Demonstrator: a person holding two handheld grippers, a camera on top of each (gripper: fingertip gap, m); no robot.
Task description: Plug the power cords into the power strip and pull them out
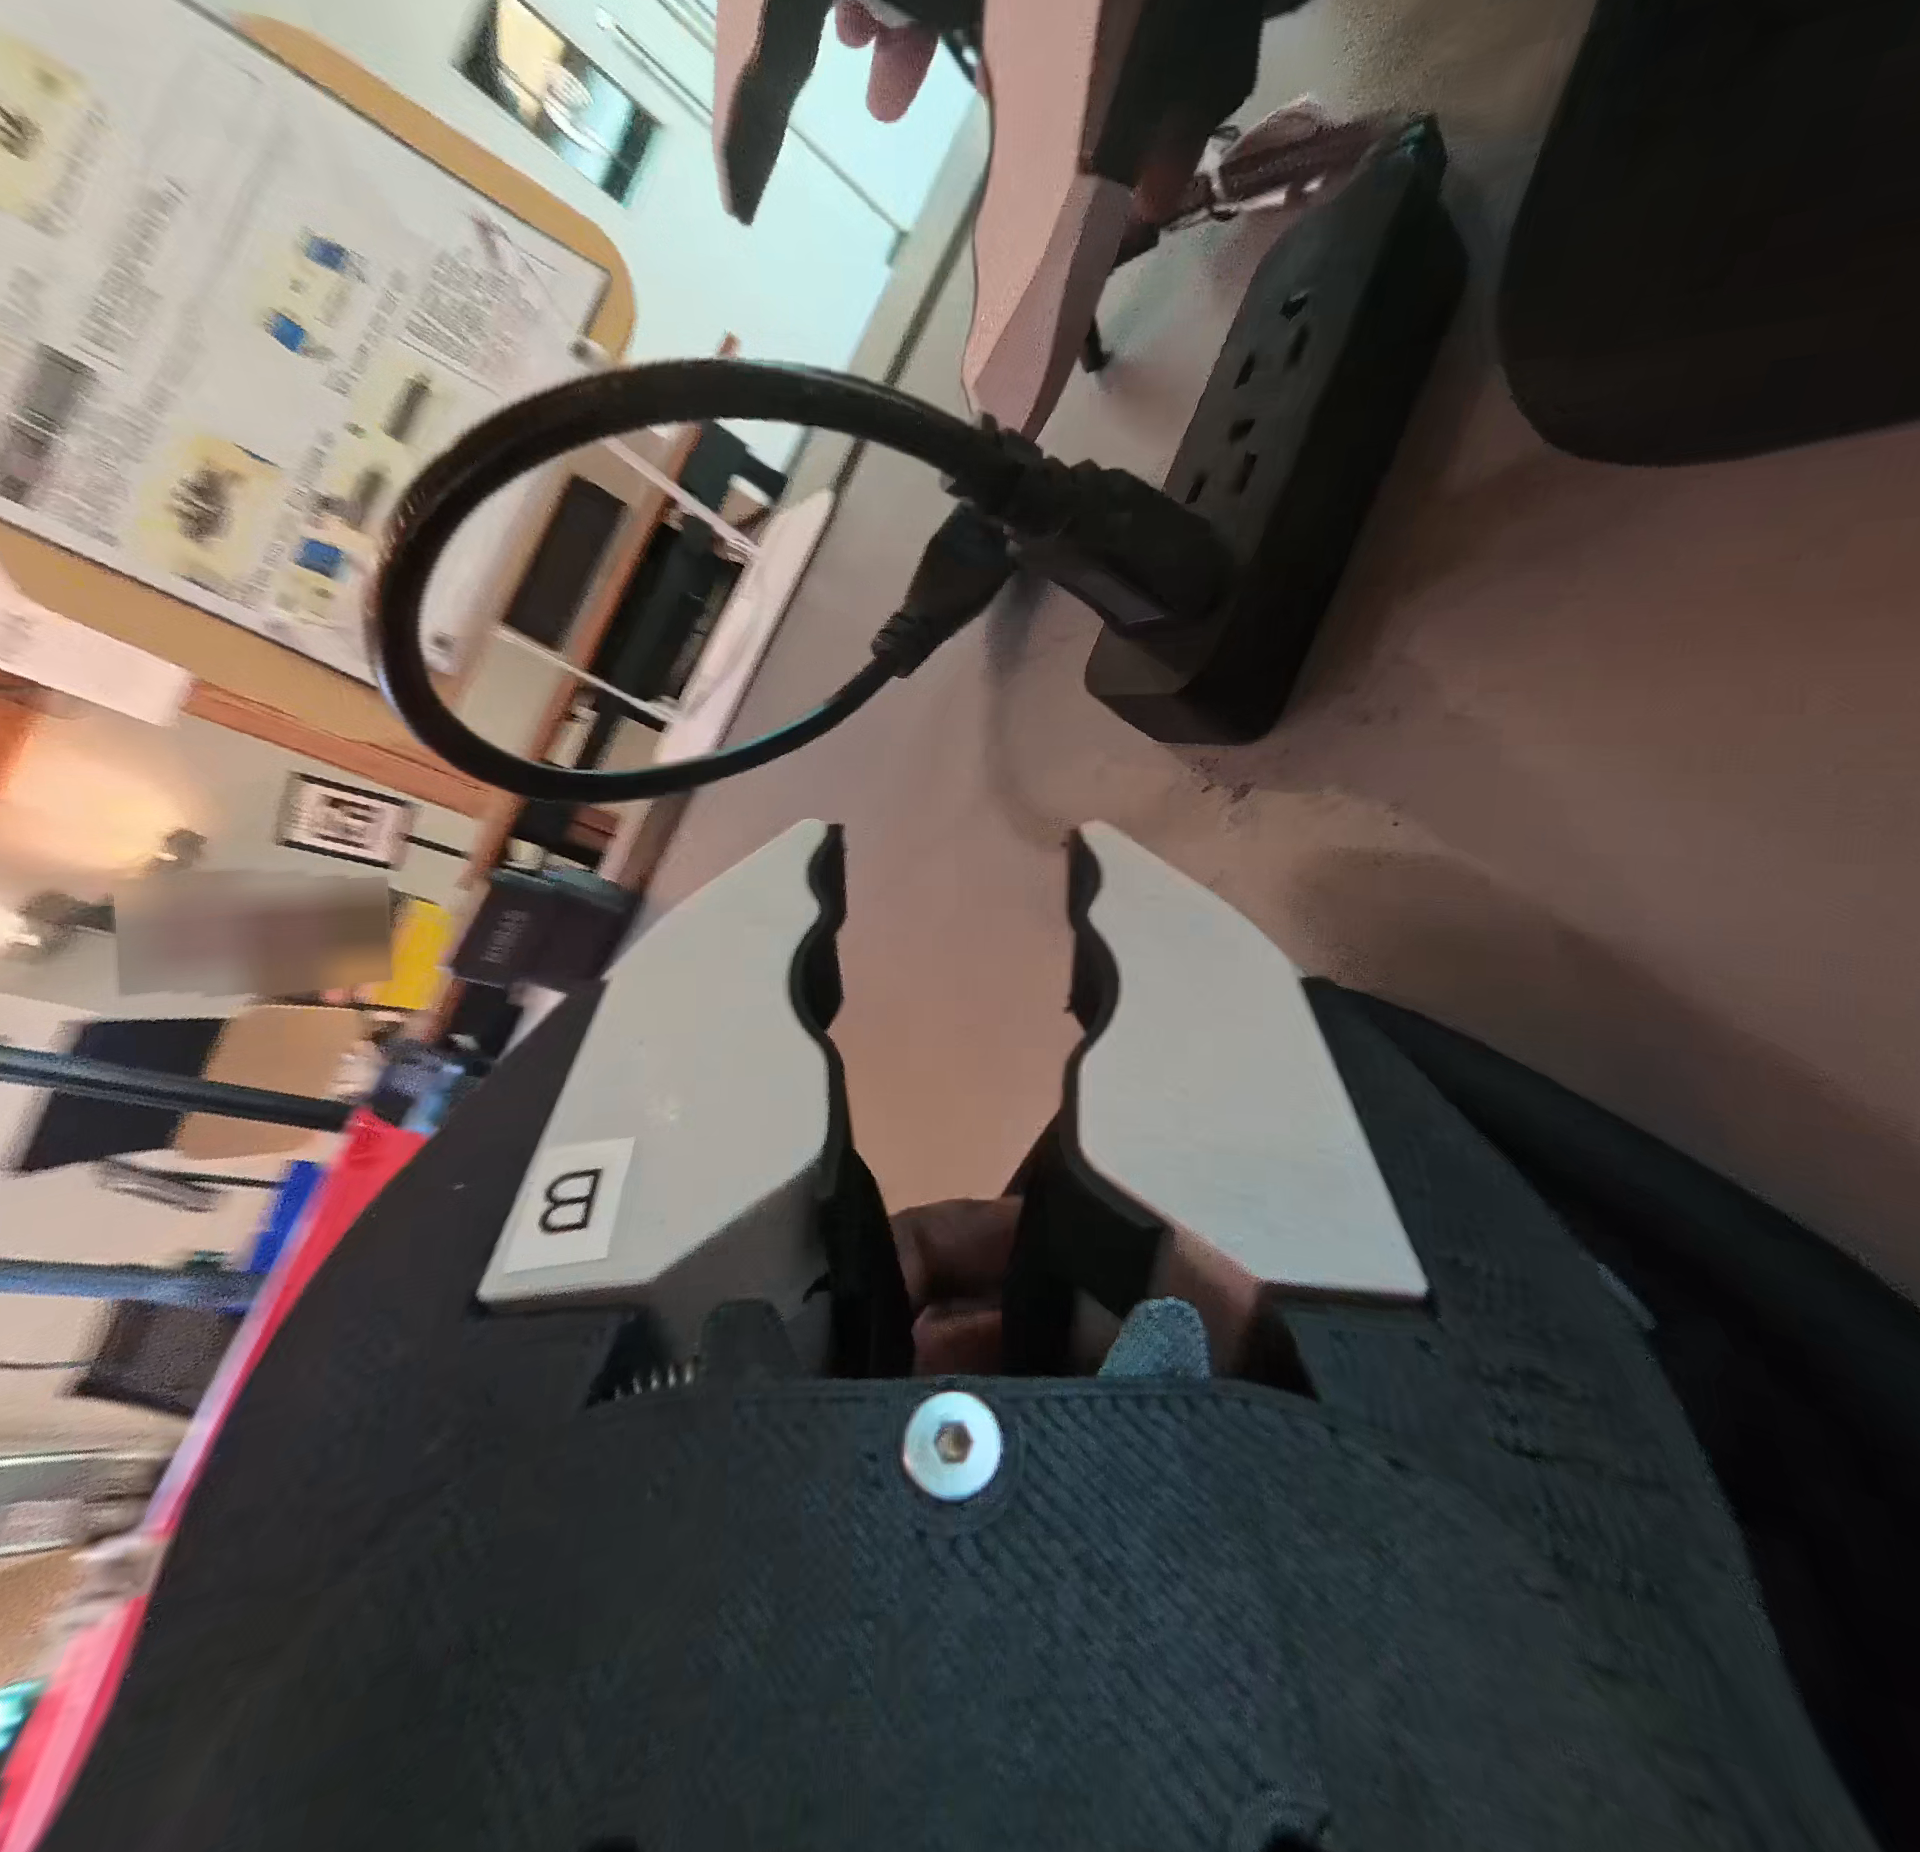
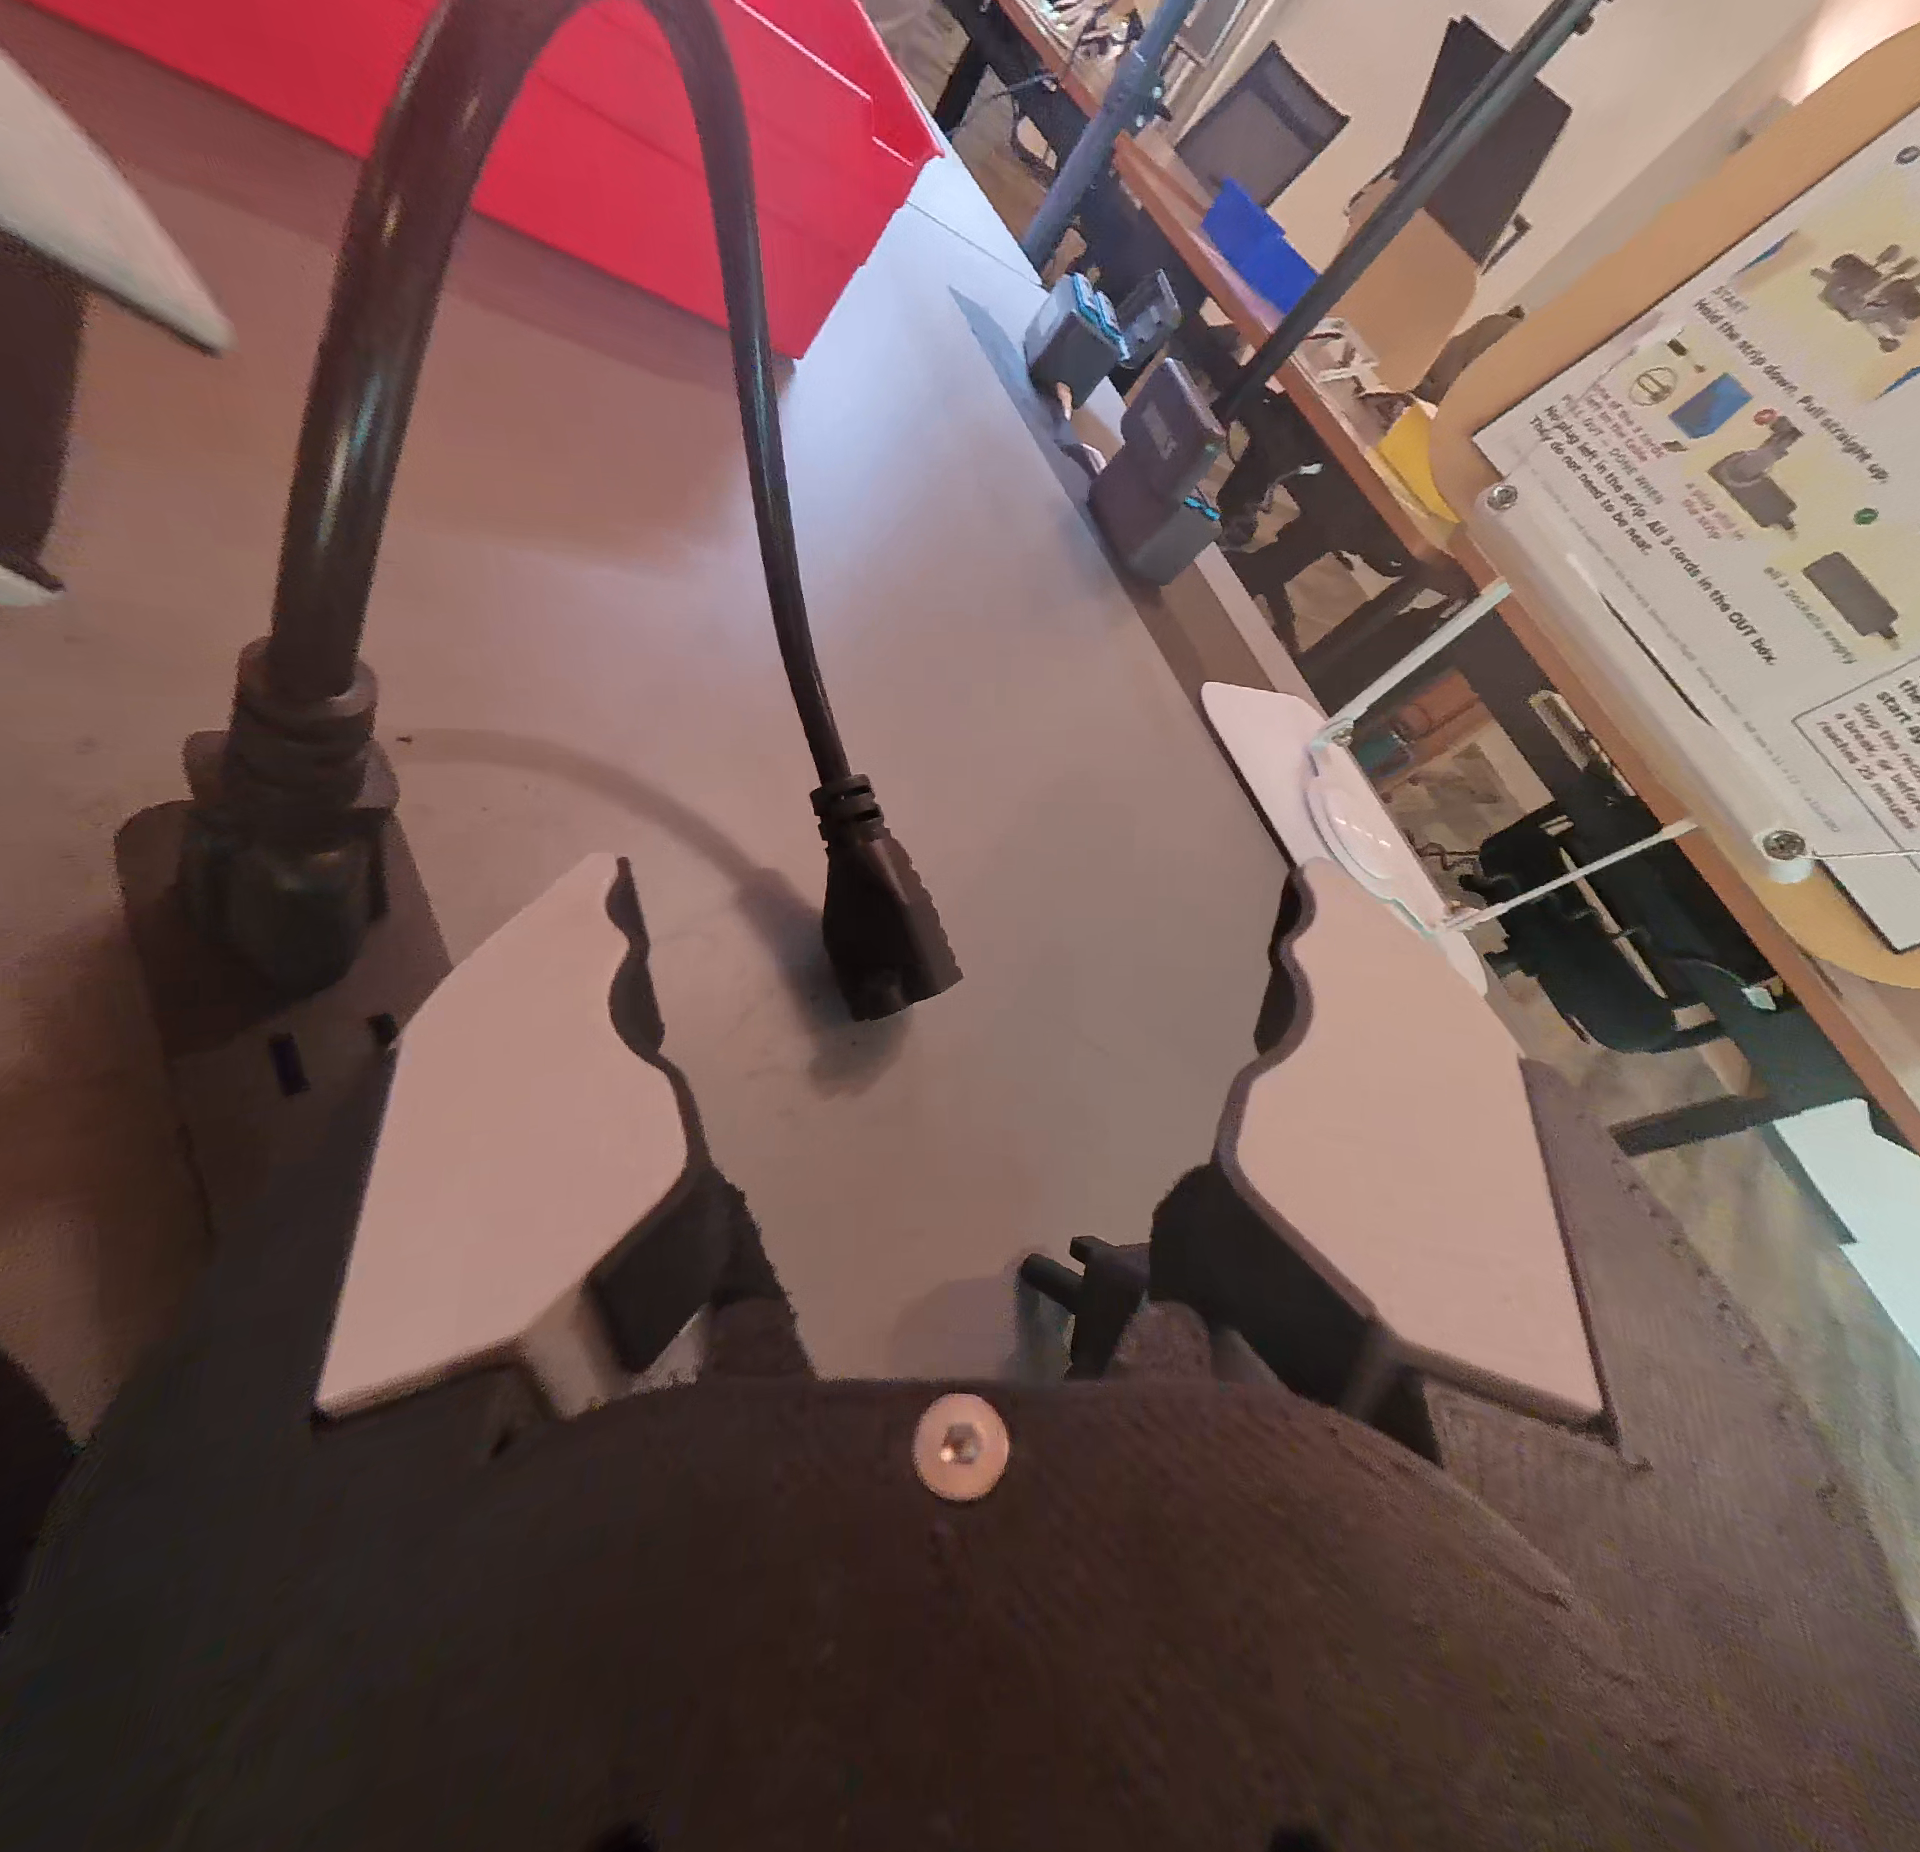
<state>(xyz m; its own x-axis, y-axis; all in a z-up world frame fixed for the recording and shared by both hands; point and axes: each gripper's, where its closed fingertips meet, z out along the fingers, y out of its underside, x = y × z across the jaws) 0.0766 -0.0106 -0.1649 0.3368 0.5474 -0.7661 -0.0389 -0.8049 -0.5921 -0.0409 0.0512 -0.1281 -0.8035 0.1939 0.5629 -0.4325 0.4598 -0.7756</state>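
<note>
Reading both grippers as empty: left gripper (image 1: 954,846) had its jaws parted, right gripper (image 2: 961,888) spread wider. One power cord (image 2: 540,202) was seated in the end socket of the power strip (image 1: 1309,472), mid-table; its free connector (image 2: 883,950) rested on the table (image 2: 1039,763). I judged unplugging was next. Red bin (image 2: 623,119) sat at the far edge, chargers (image 2: 1132,420) on the side edge.
</note>
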